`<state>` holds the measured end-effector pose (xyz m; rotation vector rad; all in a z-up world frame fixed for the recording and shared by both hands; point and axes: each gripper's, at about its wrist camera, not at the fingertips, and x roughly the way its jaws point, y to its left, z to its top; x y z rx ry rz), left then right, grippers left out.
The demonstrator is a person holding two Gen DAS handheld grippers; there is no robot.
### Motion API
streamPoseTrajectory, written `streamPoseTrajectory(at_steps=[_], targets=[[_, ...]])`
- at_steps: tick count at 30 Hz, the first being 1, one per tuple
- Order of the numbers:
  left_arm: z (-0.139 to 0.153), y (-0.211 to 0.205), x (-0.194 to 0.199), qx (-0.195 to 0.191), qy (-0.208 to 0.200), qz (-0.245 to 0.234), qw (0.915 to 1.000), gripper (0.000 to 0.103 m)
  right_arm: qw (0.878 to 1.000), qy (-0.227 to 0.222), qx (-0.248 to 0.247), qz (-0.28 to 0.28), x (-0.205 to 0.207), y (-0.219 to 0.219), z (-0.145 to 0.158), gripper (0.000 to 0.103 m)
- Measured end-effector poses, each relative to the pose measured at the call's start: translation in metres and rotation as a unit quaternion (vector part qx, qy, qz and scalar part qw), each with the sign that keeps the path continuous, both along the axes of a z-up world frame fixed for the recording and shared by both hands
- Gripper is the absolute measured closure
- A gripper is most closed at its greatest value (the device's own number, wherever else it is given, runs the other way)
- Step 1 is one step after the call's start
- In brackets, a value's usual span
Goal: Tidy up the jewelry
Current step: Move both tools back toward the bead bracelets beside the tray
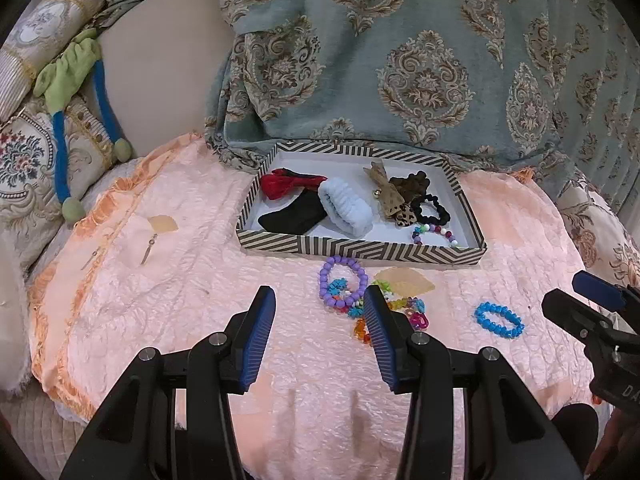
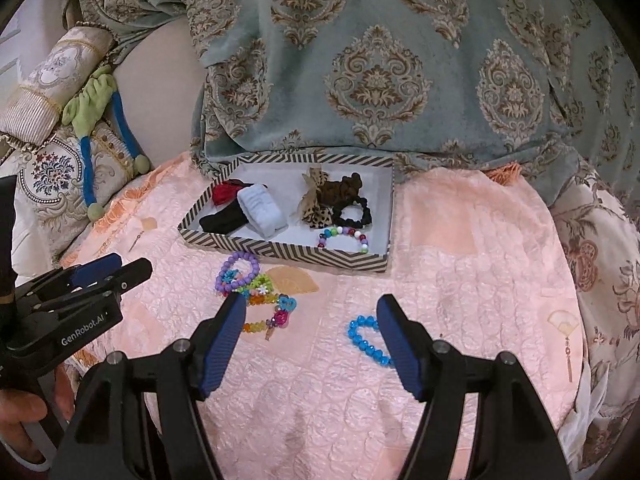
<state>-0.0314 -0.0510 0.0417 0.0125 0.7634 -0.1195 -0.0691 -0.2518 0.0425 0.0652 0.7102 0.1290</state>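
A striped box on the pink bedspread holds scrunchies, a black bead bracelet and a multicolour bead bracelet. In front of it lie a purple bracelet, a heap of coloured bracelets and a blue bracelet. My left gripper is open and empty, just short of the purple bracelet. My right gripper is open and empty, its right finger beside the blue bracelet. It also shows in the left wrist view.
A teal patterned blanket rises behind the box. Embroidered cushions and a green-blue toy lie at the left. An earring on a card lies left of the box; another lies at the right.
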Motion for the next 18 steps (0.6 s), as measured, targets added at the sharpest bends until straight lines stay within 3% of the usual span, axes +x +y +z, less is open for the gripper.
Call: streamPoseTrajectory(at_steps=[11,18], targets=[[-0.007,0.004,0.004,-0.004,0.014,-0.001,0.9999,0.074,1.000,0.004,-0.001,0.000,0.000,-0.003,-0.002,0.031],[-0.017,0.035,0.019,-0.087,0.067,0.005,0.9940,0.074,1.000,0.008,-0.002,-0.013,0.000,-0.019,-0.010,0.031]])
